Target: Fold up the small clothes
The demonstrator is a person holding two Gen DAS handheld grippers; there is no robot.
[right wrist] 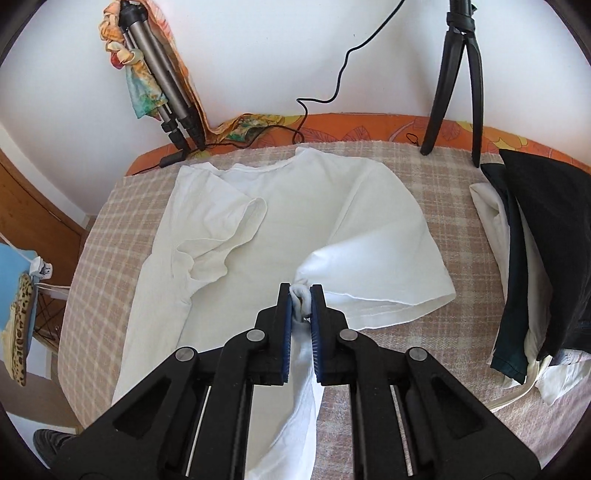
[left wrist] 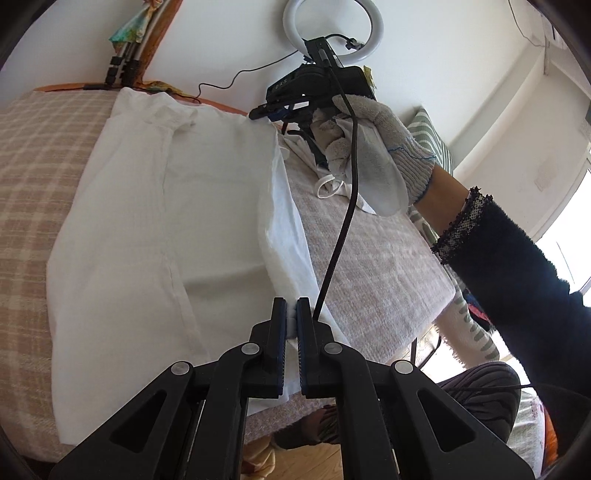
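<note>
A white T-shirt (right wrist: 295, 206) lies spread on the checked blanket (right wrist: 96, 258), collar toward the wall. Its left sleeve is folded in over the body. My right gripper (right wrist: 300, 295) is shut on the shirt's right side edge and lifts a bunched fold of it over the body. In the left wrist view the same shirt (left wrist: 177, 206) lies flat. My left gripper (left wrist: 291, 314) is shut on the shirt's lower edge near the bed's near side. The right gripper (left wrist: 273, 109) shows there at the far end, held by a gloved hand (left wrist: 384, 147).
A stack of folded clothes, black (right wrist: 546, 240) over white, sits at the right of the bed. Two tripods (right wrist: 454, 81) stand at the wall with a black cable. A ring light (left wrist: 332, 22) hangs above. The bed edge (left wrist: 424, 321) drops to a wood floor.
</note>
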